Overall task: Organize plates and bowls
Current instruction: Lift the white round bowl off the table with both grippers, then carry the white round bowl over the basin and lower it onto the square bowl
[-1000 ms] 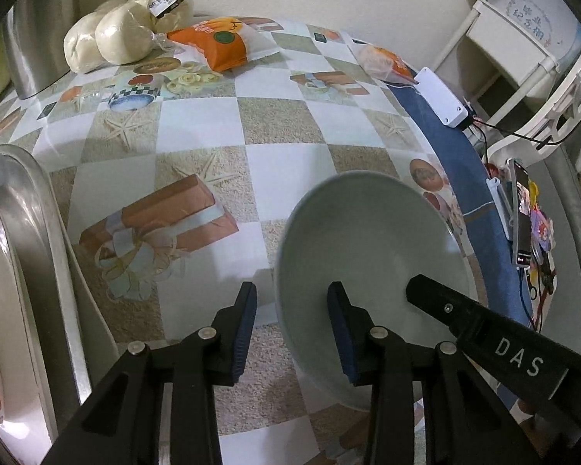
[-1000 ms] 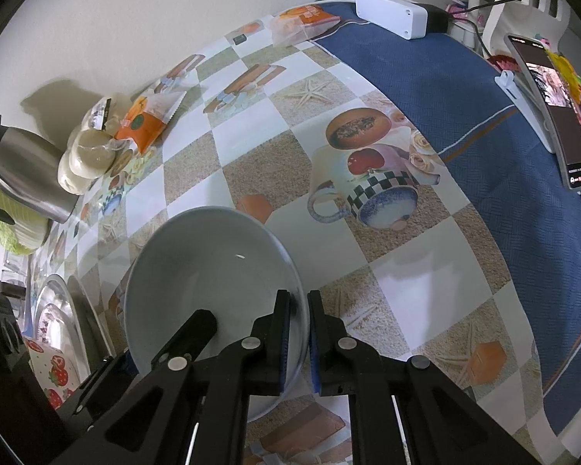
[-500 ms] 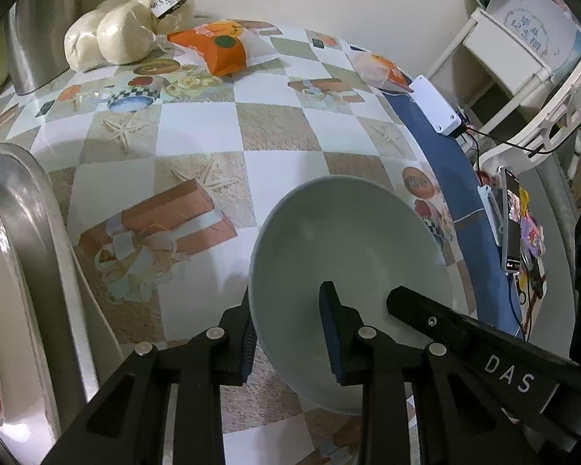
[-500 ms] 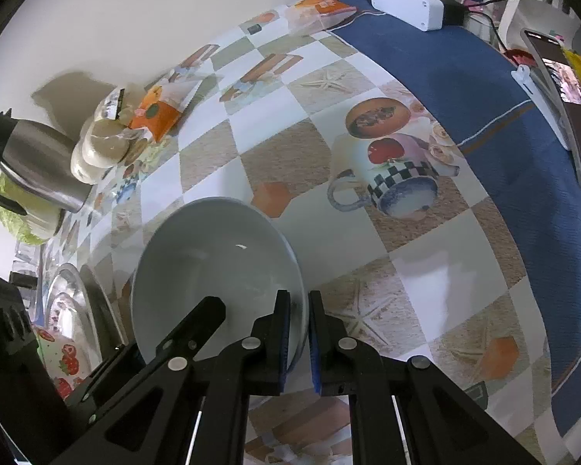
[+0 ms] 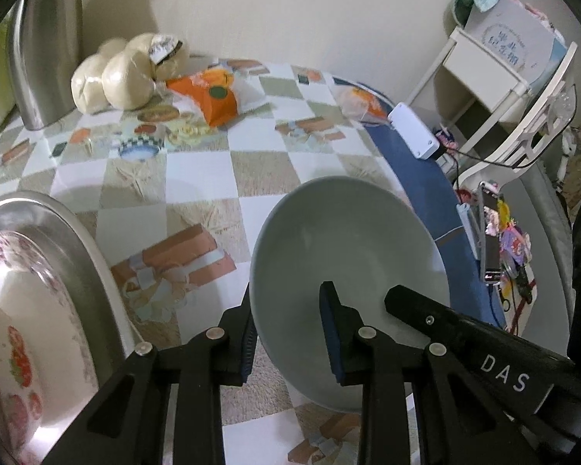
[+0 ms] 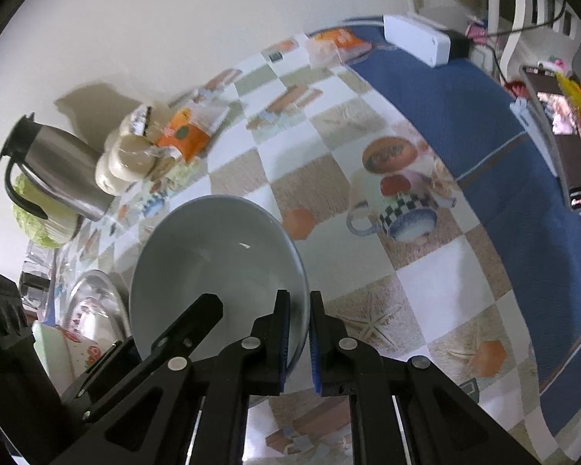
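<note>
Bowl (image 5: 348, 255) risen off desk (image 5: 197, 170) since earlier frame; my left tongs (image 5: 286, 333) and right tongs (image 6: 299, 333) both clenched on rim. Next: carry to tray (image 5: 69, 240).

A steel flask (image 6: 54, 162), bagged buns (image 5: 124, 73) and an orange packet (image 5: 213, 95) sit by the wall.
</note>
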